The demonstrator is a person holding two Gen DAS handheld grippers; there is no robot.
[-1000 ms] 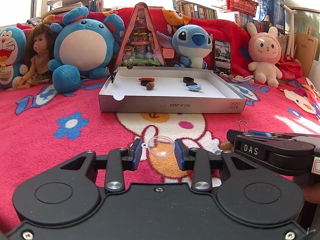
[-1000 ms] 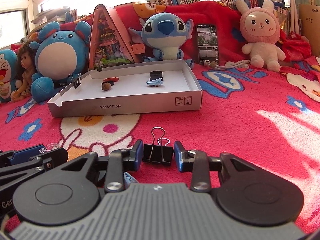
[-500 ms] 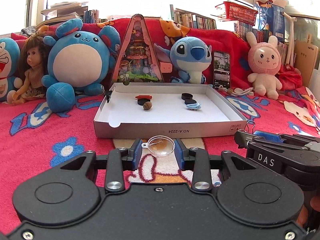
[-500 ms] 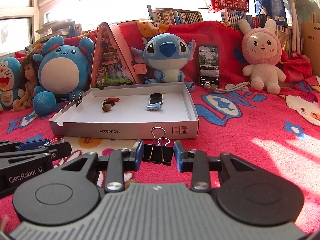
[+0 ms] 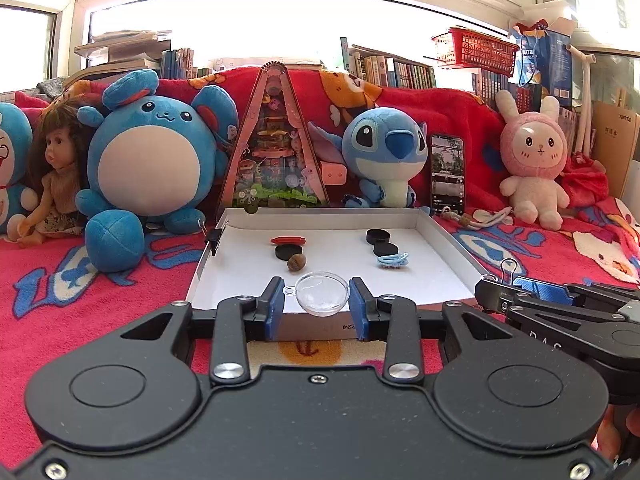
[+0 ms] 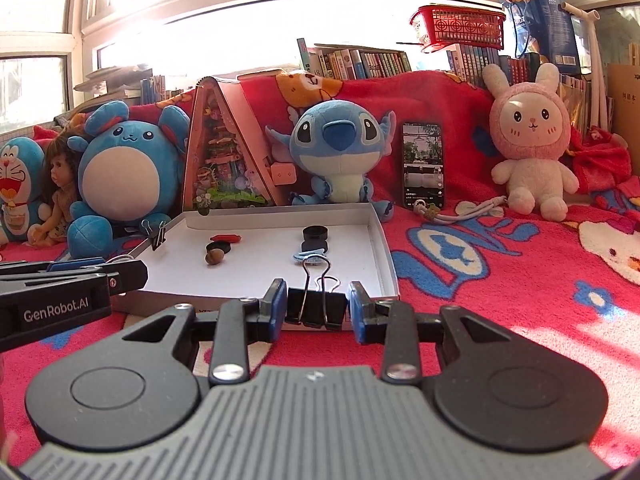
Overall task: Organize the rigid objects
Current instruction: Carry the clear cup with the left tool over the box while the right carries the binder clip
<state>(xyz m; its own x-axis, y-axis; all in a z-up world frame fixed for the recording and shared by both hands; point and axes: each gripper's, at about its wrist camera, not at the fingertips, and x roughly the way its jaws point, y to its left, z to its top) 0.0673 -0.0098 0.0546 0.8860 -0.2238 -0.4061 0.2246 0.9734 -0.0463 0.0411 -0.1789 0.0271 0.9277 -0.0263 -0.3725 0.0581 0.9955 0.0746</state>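
I carry both pieces to the box [image 5: 452,240] at 12 o'clock, my left gripper [image 5: 318,307] clamped on the cup [image 5: 320,299], my right gripper [image 6: 316,310] clamped on the clip [image 6: 316,308]; next I must lower and release inside.

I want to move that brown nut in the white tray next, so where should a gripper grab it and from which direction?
Grip the brown nut across its round middle, coming down from above. It lies low on the white tray floor with the black disc close behind it, so set the fingers left and right of it, where the floor looks bare.
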